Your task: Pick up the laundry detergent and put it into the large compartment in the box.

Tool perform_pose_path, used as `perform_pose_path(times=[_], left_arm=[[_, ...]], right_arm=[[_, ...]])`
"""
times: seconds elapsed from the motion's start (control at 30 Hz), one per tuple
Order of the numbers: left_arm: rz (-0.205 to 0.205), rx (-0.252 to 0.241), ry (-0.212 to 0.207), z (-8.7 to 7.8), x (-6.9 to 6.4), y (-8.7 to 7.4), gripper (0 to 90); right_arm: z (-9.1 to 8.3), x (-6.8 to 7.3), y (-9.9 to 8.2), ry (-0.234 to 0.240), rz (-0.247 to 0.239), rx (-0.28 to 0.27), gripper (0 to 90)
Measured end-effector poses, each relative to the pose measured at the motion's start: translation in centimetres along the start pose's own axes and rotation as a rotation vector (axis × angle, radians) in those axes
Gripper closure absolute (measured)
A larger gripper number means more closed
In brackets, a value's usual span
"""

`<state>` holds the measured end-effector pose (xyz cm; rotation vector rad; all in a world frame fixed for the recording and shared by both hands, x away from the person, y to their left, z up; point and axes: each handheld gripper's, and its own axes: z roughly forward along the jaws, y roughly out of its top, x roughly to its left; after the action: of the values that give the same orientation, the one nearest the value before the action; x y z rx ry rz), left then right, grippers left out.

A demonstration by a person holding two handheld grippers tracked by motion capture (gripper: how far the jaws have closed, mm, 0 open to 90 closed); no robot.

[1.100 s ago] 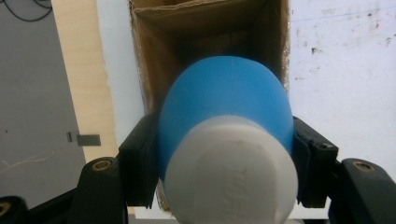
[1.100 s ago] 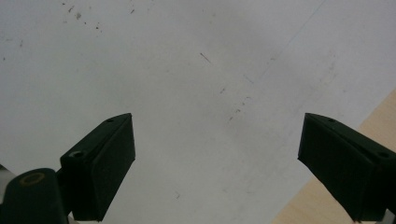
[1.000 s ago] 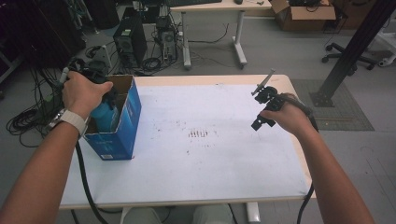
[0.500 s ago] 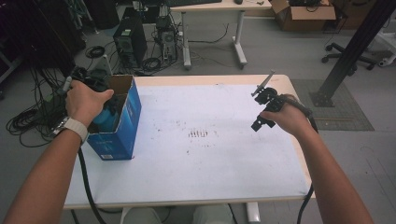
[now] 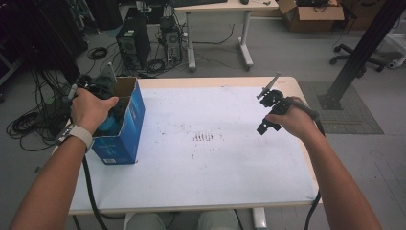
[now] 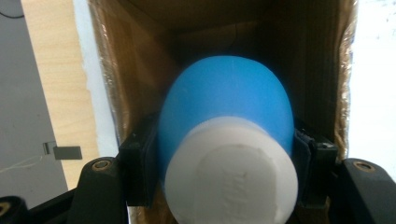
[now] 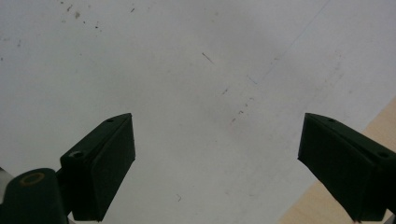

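Bottle (image 6: 224, 116) lower in box (image 5: 129, 120) | L claw (image 6: 224, 158) clamped (R claw (image 7: 217, 158) wide)

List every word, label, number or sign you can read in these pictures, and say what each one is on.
None can be read.
Blue box: a pale label near the bottom of its side, too small to read.
White cap of the blue bottle: raised lettering, too blurred to read.
White table sheet: dark marks at its middle, not legible as text.
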<state>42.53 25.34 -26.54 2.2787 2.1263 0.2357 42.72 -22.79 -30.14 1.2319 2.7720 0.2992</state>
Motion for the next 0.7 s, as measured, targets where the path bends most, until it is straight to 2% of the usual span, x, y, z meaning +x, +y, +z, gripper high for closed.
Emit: perform_pose_path(times=[0.13,0.7], left_arm=[[-0.008,0.006,-0.015,0.44,0.08,-0.03,37.5],[-0.025,0.0,-0.019,0.71,0.34,0.18,36.8]], right_arm=[[0.06,0.02,0.06,0.001,-0.003,0.0,10.8],[0.19,-0.03,-0.07,0.001,-0.003,0.004,10.8]])
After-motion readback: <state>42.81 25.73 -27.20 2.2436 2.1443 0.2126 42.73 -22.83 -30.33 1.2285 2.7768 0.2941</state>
